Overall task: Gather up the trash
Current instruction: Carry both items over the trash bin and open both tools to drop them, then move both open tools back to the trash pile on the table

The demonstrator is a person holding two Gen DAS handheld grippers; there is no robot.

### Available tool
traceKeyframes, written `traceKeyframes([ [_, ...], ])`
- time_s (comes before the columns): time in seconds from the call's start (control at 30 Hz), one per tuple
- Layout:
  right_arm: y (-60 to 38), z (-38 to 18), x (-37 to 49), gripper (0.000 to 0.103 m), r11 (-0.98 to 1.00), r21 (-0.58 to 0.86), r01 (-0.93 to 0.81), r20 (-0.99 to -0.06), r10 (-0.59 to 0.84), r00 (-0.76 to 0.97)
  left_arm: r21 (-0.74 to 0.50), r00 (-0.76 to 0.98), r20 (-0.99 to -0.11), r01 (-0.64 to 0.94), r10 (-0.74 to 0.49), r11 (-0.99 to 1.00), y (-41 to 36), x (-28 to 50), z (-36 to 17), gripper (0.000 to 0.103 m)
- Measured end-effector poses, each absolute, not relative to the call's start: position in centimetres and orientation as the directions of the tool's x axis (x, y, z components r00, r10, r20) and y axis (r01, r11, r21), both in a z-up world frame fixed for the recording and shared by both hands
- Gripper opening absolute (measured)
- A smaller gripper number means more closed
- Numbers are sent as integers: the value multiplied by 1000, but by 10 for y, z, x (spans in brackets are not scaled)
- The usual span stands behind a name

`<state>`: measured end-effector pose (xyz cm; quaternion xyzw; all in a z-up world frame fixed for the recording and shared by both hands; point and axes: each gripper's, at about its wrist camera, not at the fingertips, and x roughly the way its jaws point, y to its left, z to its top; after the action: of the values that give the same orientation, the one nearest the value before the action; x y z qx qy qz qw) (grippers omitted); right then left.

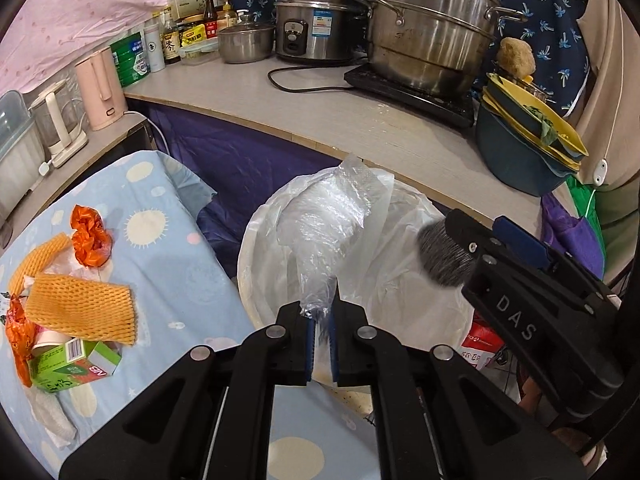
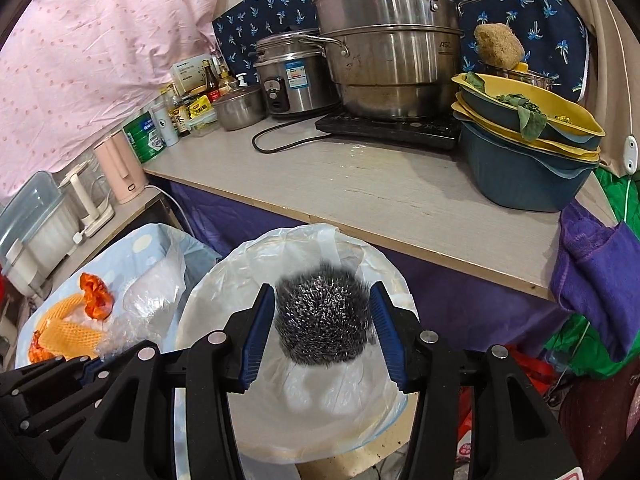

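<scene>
My left gripper [image 1: 322, 314] is shut on a crumpled clear plastic bag [image 1: 324, 216] and holds it over the bin [image 1: 404, 280], which is lined with a white bag. My right gripper [image 2: 324, 308] is open over the same bin [image 2: 224, 360]. A steel-wool scrubber [image 2: 322, 320] sits blurred between its blue pads [image 2: 256, 336], apart from both. That gripper [image 1: 476, 236] and the scrubber [image 1: 440, 256] also show at the right of the left wrist view. More trash lies on the blue cloth [image 1: 168, 248]: orange foam netting [image 1: 80, 306], an orange wrapper [image 1: 90, 240], a green carton [image 1: 74, 366].
A counter [image 2: 380, 188] behind the bin holds a stacked steel pot [image 2: 392, 40], a rice cooker [image 2: 292, 76], an induction plate and stacked basins [image 2: 528, 152]. Kettles and bottles stand at the left. Purple and green bags hang at the right.
</scene>
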<state>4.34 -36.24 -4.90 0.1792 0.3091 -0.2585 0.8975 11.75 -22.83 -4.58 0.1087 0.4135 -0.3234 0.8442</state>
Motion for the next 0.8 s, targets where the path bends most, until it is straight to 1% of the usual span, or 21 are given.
traceKeyframes([
  [0.03, -364, -48, 44, 55, 801, 164, 575, -645, -354, 677, -81, 452, -768, 635, -454, 769, -229, 118, -46, 7],
  [0.1, -364, -44, 44, 59, 799, 164, 578, -636, -363, 681, -75, 459, -767, 630, -448, 773, -230, 119, -47, 17],
  [0.17, -364, -40, 43, 60, 798, 164, 580, -626, -370, 686, -76, 469, -760, 624, -451, 778, -229, 119, -46, 35],
  [0.23, -363, -34, 41, 62, 797, 165, 581, -613, -378, 694, -67, 488, -746, 621, -453, 781, -228, 117, -43, 44],
  [0.3, -362, -28, 38, 64, 794, 164, 585, -604, -388, 696, -54, 500, -739, 625, -452, 779, -228, 115, -40, 47],
  [0.37, -360, -24, 35, 64, 792, 169, 586, -597, -391, 701, -49, 508, -733, 624, -452, 780, -227, 113, -37, 55],
  [0.7, -351, -9, 23, 65, 795, 161, 585, -575, -406, 710, -52, 529, -717, 609, -454, 791, -217, 109, -26, 57],
  [0.8, -346, -6, 21, 65, 799, 160, 580, -569, -405, 715, -55, 538, -711, 600, -453, 798, -211, 107, -22, 61],
])
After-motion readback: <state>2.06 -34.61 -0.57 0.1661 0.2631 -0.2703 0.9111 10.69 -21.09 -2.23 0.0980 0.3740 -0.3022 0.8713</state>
